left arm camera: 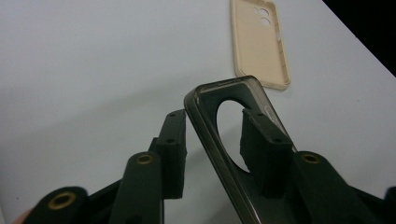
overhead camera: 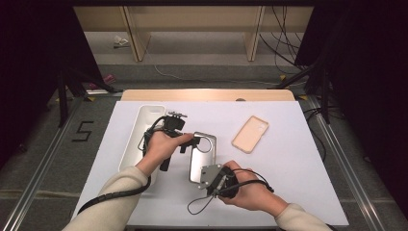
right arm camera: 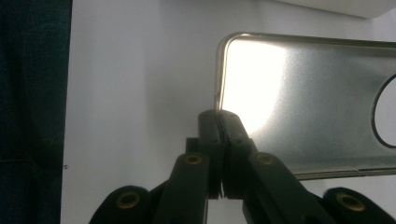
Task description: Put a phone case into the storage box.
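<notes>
- High view: I see the whole white table (overhead camera: 288, 159), both hands, a white tray (overhead camera: 139, 130) and a tan case (overhead camera: 250, 134)
- Right gripper view: my right gripper (right arm camera: 219, 119) is clamped on the grey case (right arm camera: 303, 107) at its near short edge
- Left gripper view: my left gripper (left arm camera: 212, 140) sits over the far corner, jaws apart, one pad (left arm camera: 264, 140) inside, no pinch
- The case's long side runs away from me

Bright light from overhead washes the white table (overhead camera: 298, 183); hard glare on the clear phone case (right arm camera: 308, 93), dark surroundings, close jaws slightly soft
</notes>
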